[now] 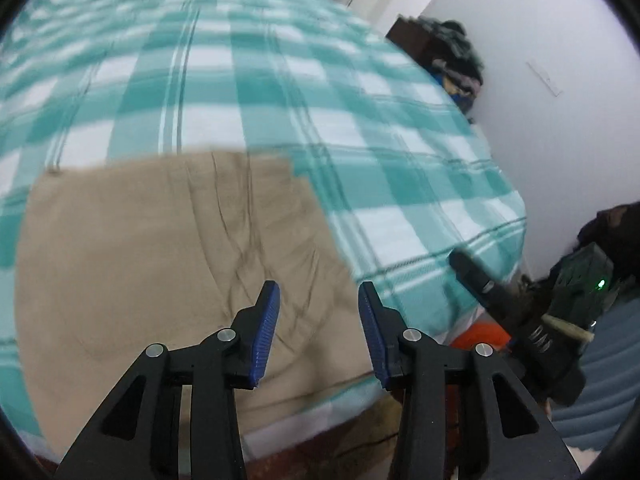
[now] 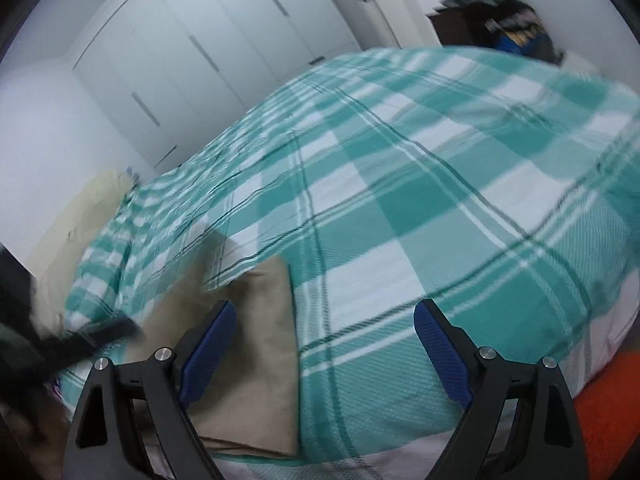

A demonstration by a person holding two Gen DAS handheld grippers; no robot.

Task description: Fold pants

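As seen through my left wrist camera: tan pants (image 1: 168,264) lie folded flat on teal-and-white checked bedspread (image 1: 360,128), near bed's front edge. My left gripper (image 1: 319,292) hovers over pants' right edge — blue pads (image 1: 267,332) apart, nothing between them, released. My right gripper (image 2: 324,320) spread wide above bedspread, empty; pants (image 2: 260,360) just beside its left pad. Right gripper also visible, blurred, at right of left view. White wardrobe (image 2: 208,40) behind bed; dark clothes pile (image 1: 456,60) in far corner.
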